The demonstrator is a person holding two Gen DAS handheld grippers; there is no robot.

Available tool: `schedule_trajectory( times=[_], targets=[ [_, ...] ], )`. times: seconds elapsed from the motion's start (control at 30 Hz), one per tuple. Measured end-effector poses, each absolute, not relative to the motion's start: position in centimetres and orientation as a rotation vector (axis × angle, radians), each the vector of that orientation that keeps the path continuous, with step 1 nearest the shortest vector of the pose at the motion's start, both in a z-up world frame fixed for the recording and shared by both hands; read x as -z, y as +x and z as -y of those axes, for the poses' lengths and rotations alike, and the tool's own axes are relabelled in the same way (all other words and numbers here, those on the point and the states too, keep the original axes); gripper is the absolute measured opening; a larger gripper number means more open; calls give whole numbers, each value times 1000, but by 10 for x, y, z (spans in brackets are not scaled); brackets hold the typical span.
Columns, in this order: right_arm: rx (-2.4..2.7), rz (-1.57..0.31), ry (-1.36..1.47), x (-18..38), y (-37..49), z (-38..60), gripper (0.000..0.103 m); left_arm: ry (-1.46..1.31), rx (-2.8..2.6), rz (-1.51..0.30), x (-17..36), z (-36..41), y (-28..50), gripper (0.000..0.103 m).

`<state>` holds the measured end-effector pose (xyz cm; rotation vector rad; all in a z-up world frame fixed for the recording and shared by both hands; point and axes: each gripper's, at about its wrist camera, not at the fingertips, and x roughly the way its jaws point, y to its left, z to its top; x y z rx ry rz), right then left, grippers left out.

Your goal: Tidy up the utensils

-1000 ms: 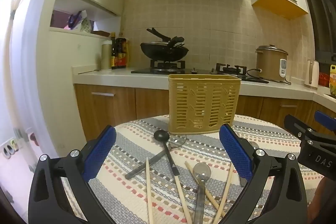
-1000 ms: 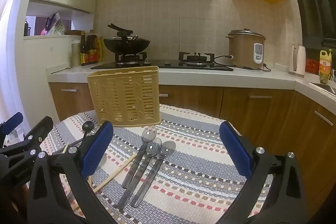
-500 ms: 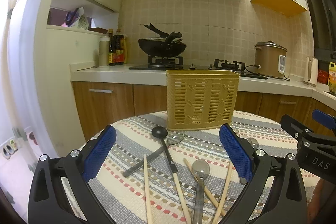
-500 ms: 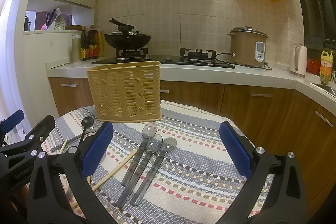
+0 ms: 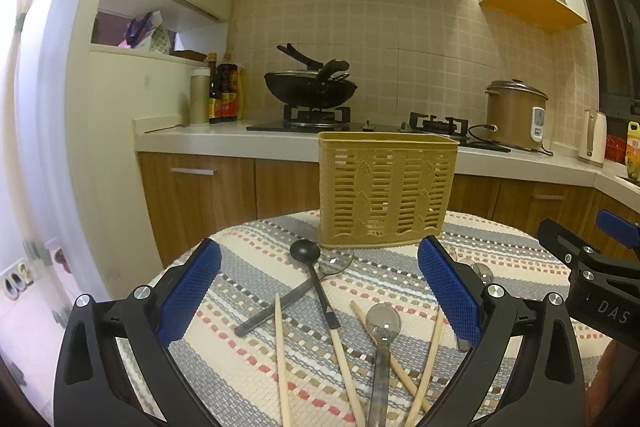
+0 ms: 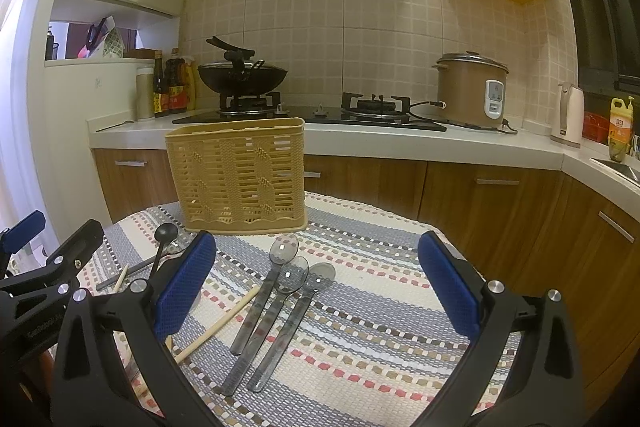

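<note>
A tan slotted utensil basket (image 5: 387,191) stands upright at the far side of the striped table; it also shows in the right wrist view (image 6: 239,175). A black spoon (image 5: 316,279), a clear spoon (image 5: 382,347) and several wooden chopsticks (image 5: 281,359) lie in front of it. Three clear grey spoons (image 6: 276,303) lie side by side in the right wrist view. My left gripper (image 5: 320,291) is open and empty above the chopsticks. My right gripper (image 6: 318,285) is open and empty above the three spoons.
The striped tablecloth (image 6: 380,331) covers a round table. Behind it runs a kitchen counter (image 6: 400,143) with a wok (image 6: 242,77), a rice cooker (image 6: 472,89), bottles (image 6: 172,87) and a kettle (image 6: 568,115). The right gripper shows at the right edge of the left wrist view (image 5: 596,275).
Both cameras have tilted slightly so the basket and utensils sit a little higher in view. Both grippers stay open; the utensils have not moved.
</note>
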<state>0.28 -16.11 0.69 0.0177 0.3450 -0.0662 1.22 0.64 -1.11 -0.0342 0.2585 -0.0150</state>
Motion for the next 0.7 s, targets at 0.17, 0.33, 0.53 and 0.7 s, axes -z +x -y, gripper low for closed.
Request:
schedule_trajectory(
  times=[0.17,0.33,0.53,0.7],
  targets=[
    [59,-343,10,-8,1,159,96,-32,15,-253,11,-6,12,96],
    [55,-339,9,-9,0,160,96,-36,16,-253,12,-6,12,96],
    [55,-341,18,-9,-1,162,96,-44,20,-256,13,-8,12,96],
    [55,-340,16,-10,0,162,96,-44,23,-252,13,-8,12,96]
  ],
)
